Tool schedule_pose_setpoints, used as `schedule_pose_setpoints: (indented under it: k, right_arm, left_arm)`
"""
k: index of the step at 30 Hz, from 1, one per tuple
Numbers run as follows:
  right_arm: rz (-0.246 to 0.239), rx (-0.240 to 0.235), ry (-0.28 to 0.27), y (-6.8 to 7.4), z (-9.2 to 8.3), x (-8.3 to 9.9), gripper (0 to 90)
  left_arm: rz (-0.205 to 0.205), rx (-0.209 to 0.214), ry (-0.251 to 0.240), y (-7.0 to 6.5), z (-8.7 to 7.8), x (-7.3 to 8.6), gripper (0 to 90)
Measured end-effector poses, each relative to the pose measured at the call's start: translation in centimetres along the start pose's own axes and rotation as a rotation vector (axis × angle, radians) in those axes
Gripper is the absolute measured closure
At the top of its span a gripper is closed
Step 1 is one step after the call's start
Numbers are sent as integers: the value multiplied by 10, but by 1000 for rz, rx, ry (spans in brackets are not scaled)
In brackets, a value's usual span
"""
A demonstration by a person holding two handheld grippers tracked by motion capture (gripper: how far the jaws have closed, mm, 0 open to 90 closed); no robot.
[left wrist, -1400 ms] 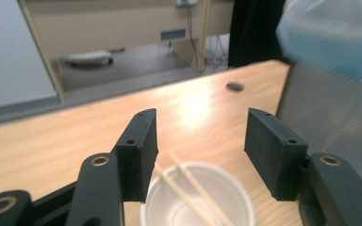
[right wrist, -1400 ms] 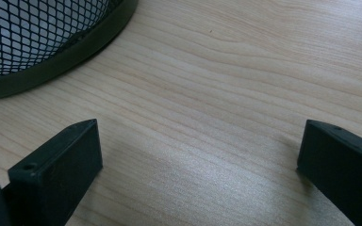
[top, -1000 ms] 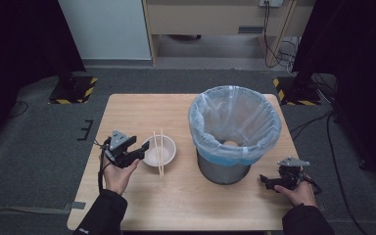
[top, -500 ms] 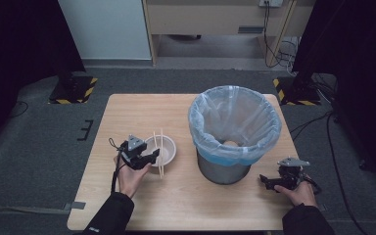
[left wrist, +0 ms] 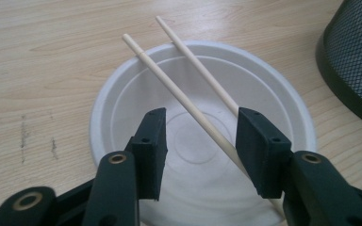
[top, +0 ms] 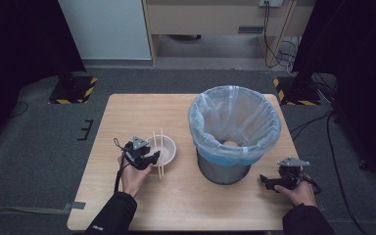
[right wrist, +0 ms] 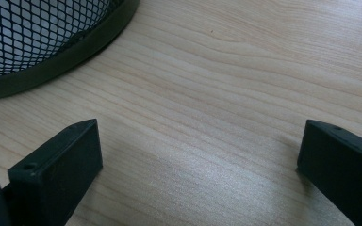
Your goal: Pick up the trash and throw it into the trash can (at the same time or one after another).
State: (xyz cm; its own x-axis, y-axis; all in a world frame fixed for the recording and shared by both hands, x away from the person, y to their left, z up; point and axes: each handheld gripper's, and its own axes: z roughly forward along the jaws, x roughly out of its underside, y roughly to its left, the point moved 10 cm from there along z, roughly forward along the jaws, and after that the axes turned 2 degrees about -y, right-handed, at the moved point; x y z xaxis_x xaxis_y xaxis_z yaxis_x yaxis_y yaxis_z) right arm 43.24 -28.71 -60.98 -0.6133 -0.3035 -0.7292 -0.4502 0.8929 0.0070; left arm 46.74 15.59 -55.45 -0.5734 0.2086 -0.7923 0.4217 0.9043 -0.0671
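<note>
A white paper bowl (top: 169,147) sits left of centre on the wooden table (top: 137,112), with two wooden chopsticks (top: 159,152) laid across its rim. My left gripper (top: 155,157) reaches over the bowl's near-left side. In the left gripper view its jaws have just been closing. They straddle the near ends of the chopsticks (left wrist: 169,80) above the bowl (left wrist: 99,117), one stick lying by the right-hand pad (left wrist: 257,146). A gap remains at the other pad, so my left gripper (left wrist: 200,127) is open. My right gripper (top: 269,182) (right wrist: 198,141) rests open on bare wood.
A black mesh bin (top: 225,169) with a pale blue liner (top: 232,122) stands right of the bowl, something pale lying inside it. Its base shows in the left gripper view (left wrist: 353,61) and the right gripper view (right wrist: 28,37). Dark floor surrounds the table.
My left gripper has moved right and down onto the bowl, and its jaws have narrowed around the chopsticks. The right hand has stayed put.
</note>
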Motion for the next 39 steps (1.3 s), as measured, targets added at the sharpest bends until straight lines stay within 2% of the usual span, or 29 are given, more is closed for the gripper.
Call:
schedule_pose_setpoints:
  k: [6, 11, 16, 23, 27, 34, 39]
  right_arm:
    - [0, 0, 0, 0, 0, 0, 8]
    - [0, 0, 0, 0, 0, 0, 8]
    - [0, 0, 0, 0, 0, 0, 8]
    - [0, 0, 0, 0, 0, 0, 8]
    - [0, 0, 0, 0, 0, 0, 8]
    - [0, 0, 0, 0, 0, 0, 8]
    - [0, 0, 0, 0, 0, 0, 8]
  left_arm:
    - [-21, -15, 10, 8, -1, 2, 593]
    - [-17, -47, 30, 13, -3, 4, 647]
    - [-19, -61, 37, 15, -4, 4, 713]
    - [-27, -56, 54, 15, -2, 6, 789]
    - [-15, -47, 59, 13, -2, 6, 840]
    - [10, -44, 67, 11, -3, 6, 854]
    - [19, -44, 46, 11, -7, 1, 854]
